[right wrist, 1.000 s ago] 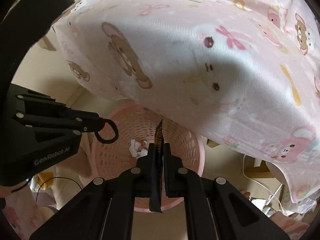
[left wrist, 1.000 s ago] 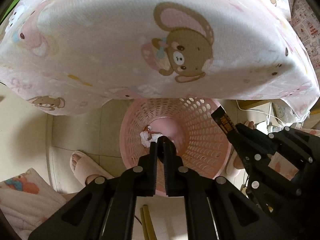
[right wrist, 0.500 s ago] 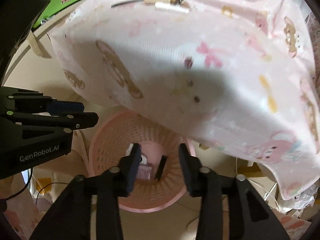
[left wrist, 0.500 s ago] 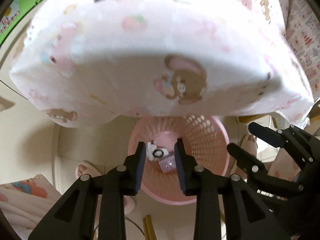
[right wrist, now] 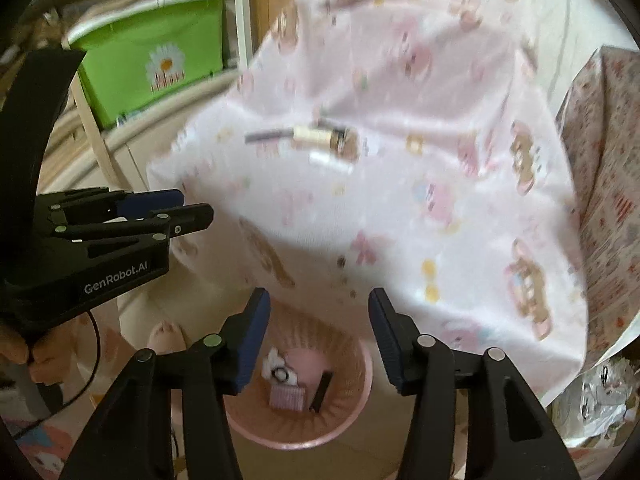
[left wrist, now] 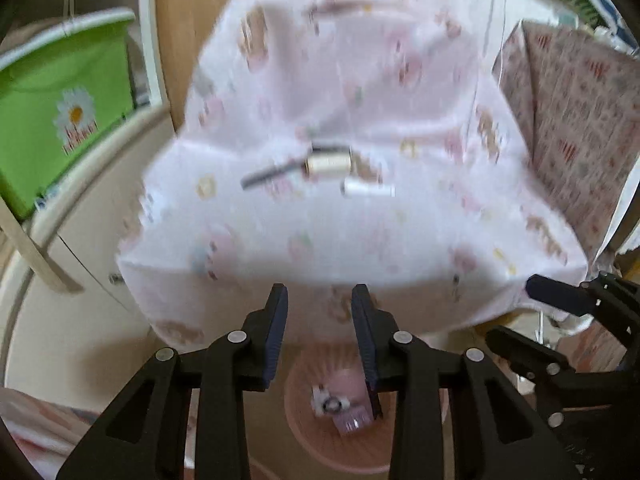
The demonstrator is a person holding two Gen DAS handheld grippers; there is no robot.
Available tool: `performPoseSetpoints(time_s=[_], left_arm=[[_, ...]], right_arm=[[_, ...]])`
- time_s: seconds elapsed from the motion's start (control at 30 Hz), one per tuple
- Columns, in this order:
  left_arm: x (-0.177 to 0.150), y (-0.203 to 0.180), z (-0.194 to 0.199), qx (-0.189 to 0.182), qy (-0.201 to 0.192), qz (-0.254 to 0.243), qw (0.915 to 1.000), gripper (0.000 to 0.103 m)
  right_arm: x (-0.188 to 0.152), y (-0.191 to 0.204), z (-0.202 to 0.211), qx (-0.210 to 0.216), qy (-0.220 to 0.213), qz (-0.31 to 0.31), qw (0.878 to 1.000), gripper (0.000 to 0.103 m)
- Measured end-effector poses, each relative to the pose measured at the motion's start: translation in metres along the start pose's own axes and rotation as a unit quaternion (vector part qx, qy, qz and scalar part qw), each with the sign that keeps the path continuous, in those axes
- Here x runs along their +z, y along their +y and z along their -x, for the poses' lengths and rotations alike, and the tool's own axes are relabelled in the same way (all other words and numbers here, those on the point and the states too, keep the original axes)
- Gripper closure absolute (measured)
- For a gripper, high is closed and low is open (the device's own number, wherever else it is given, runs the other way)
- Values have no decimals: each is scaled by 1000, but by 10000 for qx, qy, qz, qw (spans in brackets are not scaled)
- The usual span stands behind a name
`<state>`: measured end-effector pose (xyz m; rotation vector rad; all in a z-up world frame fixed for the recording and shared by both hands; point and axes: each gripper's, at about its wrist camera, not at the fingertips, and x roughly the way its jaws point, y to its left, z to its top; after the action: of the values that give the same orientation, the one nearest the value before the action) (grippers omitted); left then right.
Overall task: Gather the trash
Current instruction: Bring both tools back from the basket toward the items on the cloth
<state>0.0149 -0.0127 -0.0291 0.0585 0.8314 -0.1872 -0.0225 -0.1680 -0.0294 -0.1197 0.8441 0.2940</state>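
Observation:
A pink perforated trash basket (right wrist: 352,360) stands on the floor below the table edge; it also shows in the left wrist view (left wrist: 304,432). Inside lie a white crumpled piece with a black ring (right wrist: 280,374), a pink piece (right wrist: 286,398) and a dark strip (right wrist: 320,392). My left gripper (left wrist: 319,300) is open and empty above the basket. My right gripper (right wrist: 316,304) is open and empty above the basket. On the pink bear-print tablecloth (right wrist: 400,200) lie a cream spool with a dark stick (right wrist: 316,138) and a white tube (right wrist: 330,160), blurred.
A green bin with a daisy print (right wrist: 160,60) stands at the back left. A patterned box (left wrist: 576,128) stands at the right of the table. A person's slippered foot (right wrist: 166,338) is beside the basket. The left gripper (right wrist: 132,216) shows in the right wrist view.
Both grippers opened and let go: the black ring and the dark strip now lie in the basket. Both grippers have risen and tilted up toward the tabletop.

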Motion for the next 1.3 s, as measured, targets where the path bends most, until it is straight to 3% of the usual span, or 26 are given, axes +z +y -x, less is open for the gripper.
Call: performPoseSetpoints(time_s=[0.13,0.33,0.5,0.57,0.63,0.77,0.87,1.07,1.17,1.3], left_arm=[[5,-4,11,203,-316,-118,9992,71],[-1,-7,8,180,-298,-148,9993,67],[-1,-12,16,163,-580,-203,9980,50],[1,-11,23,147,-795,-132,9966,35],[2,-11,30,201,-1011,-95,9946,28],[6,-7,31,301,-1069,-6,9938,20],[10,-3,27,367,-1019,80,9941,20],[52,6,38,513,-1403,33,9888,13],[75,19,52,412,-1699,210,9844,13],[99,28,62,545,-1965,171,9788,12]], right_arm=[[8,-6,19,-153,-424,-151,9989,42],[16,-19,19,-356,-557,-357,9972,38],[19,-27,16,-504,-615,-405,9960,33],[19,-29,14,-560,-640,-452,9954,32],[20,-32,12,-605,-648,-496,9948,31],[23,-37,9,-677,-654,-587,9938,28],[24,-39,8,-735,-673,-598,9932,23],[29,-43,6,-820,-703,-620,9922,19],[32,-46,5,-963,-784,-505,9910,18],[34,-49,-2,-1162,-760,-337,9897,18]])
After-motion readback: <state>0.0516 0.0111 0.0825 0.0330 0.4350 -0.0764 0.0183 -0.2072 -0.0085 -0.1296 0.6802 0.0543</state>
